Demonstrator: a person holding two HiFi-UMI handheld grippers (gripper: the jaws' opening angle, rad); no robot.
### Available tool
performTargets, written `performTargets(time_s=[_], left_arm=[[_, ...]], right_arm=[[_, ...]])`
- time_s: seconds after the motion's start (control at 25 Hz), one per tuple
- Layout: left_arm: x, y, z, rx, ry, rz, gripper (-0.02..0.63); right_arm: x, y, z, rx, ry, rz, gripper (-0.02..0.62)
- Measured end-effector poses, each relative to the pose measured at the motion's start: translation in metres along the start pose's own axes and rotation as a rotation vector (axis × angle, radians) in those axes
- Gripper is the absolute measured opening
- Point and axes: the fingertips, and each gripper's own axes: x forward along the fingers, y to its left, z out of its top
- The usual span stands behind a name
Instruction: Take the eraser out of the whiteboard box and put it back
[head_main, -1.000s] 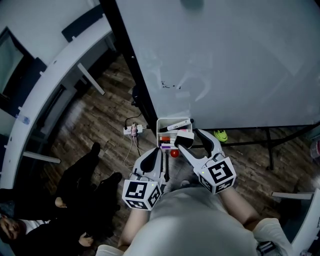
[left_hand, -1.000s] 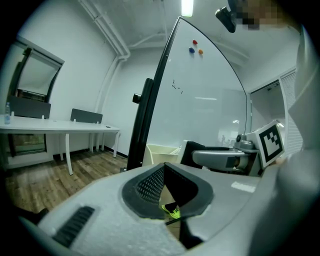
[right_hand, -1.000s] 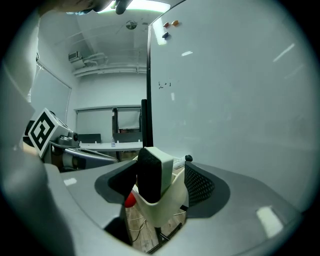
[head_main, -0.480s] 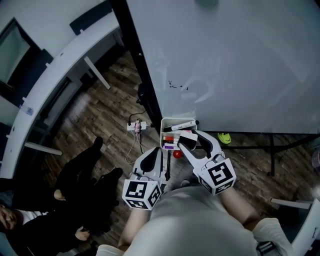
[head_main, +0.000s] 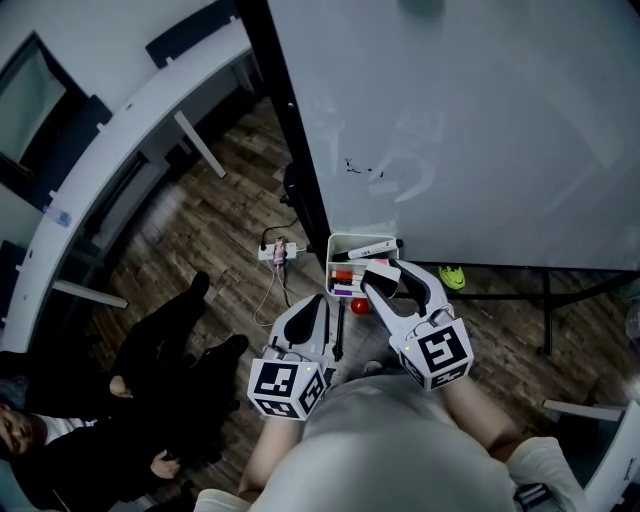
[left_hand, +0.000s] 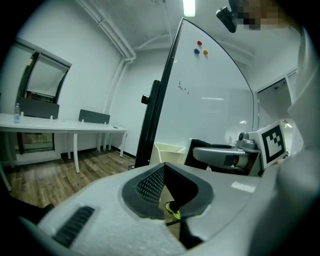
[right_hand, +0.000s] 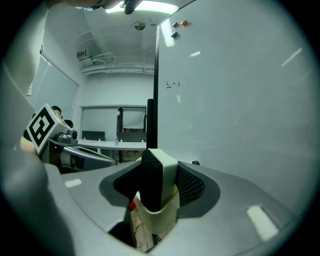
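Observation:
The whiteboard box (head_main: 338, 243) hangs at the whiteboard's (head_main: 480, 120) lower left corner with markers (head_main: 343, 279) inside. The eraser (head_main: 377, 277), black felt on a pale body, stands upright at the box's near right end. My right gripper (head_main: 388, 276) reaches level over the box, its jaws closing on the eraser (right_hand: 157, 180), whose two sides touch the pads. The box's cream wall (right_hand: 162, 220) shows just beneath it. My left gripper (head_main: 318, 302) hangs shut and empty, below and left of the box. In the left gripper view the box (left_hand: 167, 149) lies ahead.
The whiteboard's black stand post (head_main: 295, 160) rises left of the box. On the wood floor lie a power strip (head_main: 278, 252), a red ball (head_main: 358, 307) and a yellow-green object (head_main: 452, 277). A person (head_main: 150, 400) sits at lower left beside a curved white desk (head_main: 120, 170).
The right gripper's jaws have narrowed around the eraser. The head view has shifted slightly, sliding the scene right. Neither gripper has otherwise moved.

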Motion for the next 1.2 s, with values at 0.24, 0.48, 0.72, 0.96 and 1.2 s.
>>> performTargets(time_s=[0.24,0.48,0.72,0.96,1.2], left_arm=[[-0.003,-0.002,0.003,-0.003,-0.006,-0.005,0.005],[-0.005,-0.004,0.003,-0.001,-0.008,-0.016,0.005],[-0.007,-0.005,0.005,-0.003,-0.010,-0.026,0.005],[-0.008,-0.006,0.005,0.000,-0.012,-0.042,0.005],[-0.009,-0.010,0.008,0.004,-0.013,-0.063,0.005]], right_arm=[[-0.003,0.000,0.006,-0.006,-0.007,-0.015,0.207],[-0.005,0.000,0.010,-0.013,-0.016,-0.028,0.207],[-0.008,0.002,0.019,-0.023,-0.030,-0.038,0.207],[-0.011,0.003,0.033,-0.031,-0.044,-0.062,0.206],[-0.018,0.007,0.046,-0.027,-0.089,-0.070,0.206]])
